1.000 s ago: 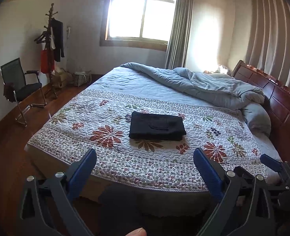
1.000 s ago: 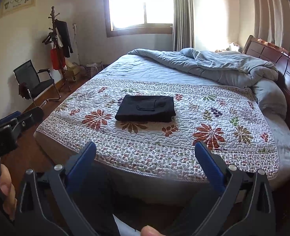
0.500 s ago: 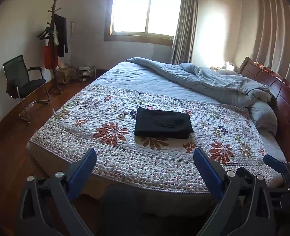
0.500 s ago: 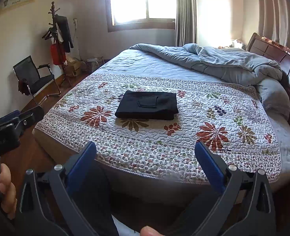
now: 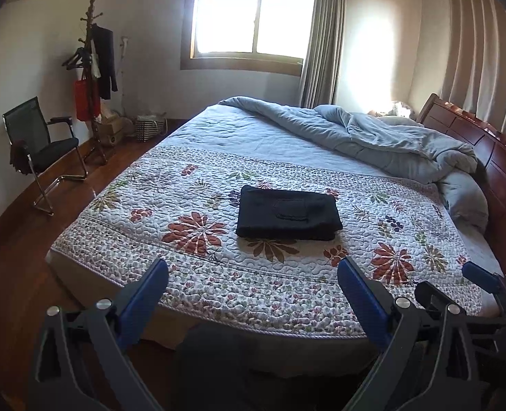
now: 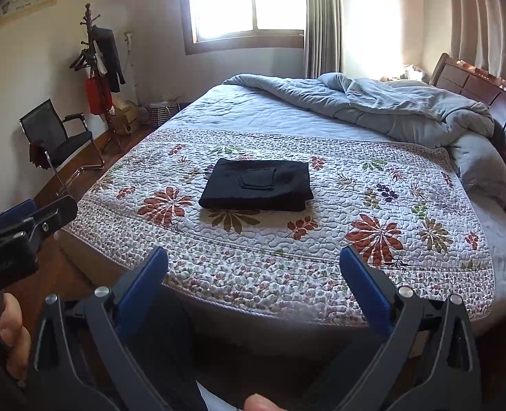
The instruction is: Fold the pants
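Floral quilt [image 5: 191, 205] on bed, rumpled grey duvet [image 5: 383, 137], chair [image 5: 40, 150] by wall

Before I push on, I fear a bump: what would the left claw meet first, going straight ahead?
Probably the floral quilt at the bed's near edge; the folded black pants lie beyond. Depth is unclear.

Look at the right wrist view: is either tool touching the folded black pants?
No. The folded black pants lie alone on the floral quilted bedspread, well beyond both open tools.
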Demonstrator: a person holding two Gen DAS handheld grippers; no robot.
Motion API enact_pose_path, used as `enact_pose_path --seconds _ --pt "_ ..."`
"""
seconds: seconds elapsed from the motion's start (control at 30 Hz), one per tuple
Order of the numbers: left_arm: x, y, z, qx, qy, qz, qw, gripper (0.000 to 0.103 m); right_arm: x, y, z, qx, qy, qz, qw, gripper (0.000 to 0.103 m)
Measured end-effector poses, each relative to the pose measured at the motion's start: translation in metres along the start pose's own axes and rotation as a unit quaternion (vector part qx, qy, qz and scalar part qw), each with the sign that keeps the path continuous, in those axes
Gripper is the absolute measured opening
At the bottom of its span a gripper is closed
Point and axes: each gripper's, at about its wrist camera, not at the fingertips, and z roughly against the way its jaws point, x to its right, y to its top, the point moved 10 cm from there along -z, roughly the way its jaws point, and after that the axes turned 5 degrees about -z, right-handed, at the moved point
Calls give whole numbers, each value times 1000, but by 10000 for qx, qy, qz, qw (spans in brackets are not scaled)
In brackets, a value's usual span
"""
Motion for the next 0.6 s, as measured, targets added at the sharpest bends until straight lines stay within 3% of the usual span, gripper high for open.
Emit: enact_pose_path --seconds 0.6 --pt "1 -3 -4 -7 55 -51 10000 99 4 0 -4 -15 -52 1 10000 100"
